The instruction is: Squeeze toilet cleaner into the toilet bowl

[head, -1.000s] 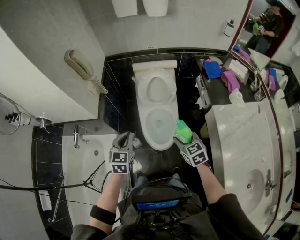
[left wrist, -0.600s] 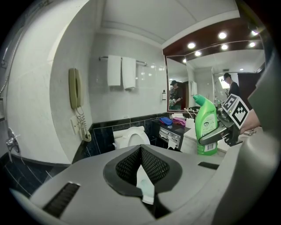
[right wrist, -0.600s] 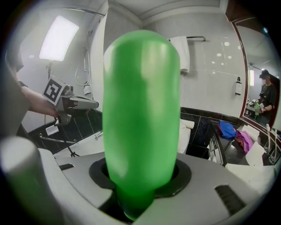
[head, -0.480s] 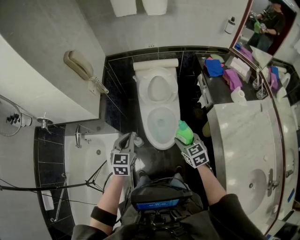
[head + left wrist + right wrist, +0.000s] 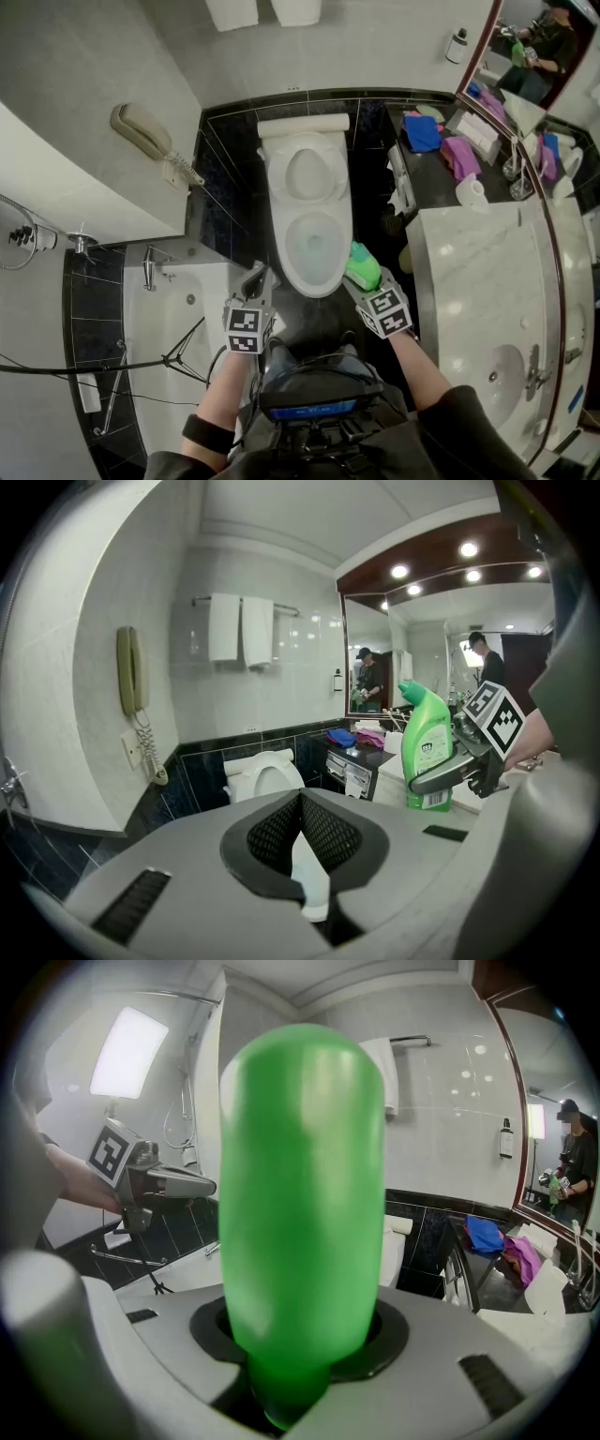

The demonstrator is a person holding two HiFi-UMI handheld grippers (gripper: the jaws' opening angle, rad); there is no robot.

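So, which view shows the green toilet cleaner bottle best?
The left gripper view: the upright bottle shows with cap and label, held by the right gripper. The right gripper view shows only its green body filling the frame; the head view, just a small green patch.

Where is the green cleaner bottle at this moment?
In the head view the green bottle is clamped in the right gripper, at the right front edge of the toilet bowl, with the marble counter further right.

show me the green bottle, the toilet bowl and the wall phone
green bottle [image 5: 363, 265], head view, on its body
toilet bowl [image 5: 316, 287], head view, on the front rim
wall phone [image 5: 141, 129], head view, on the handset
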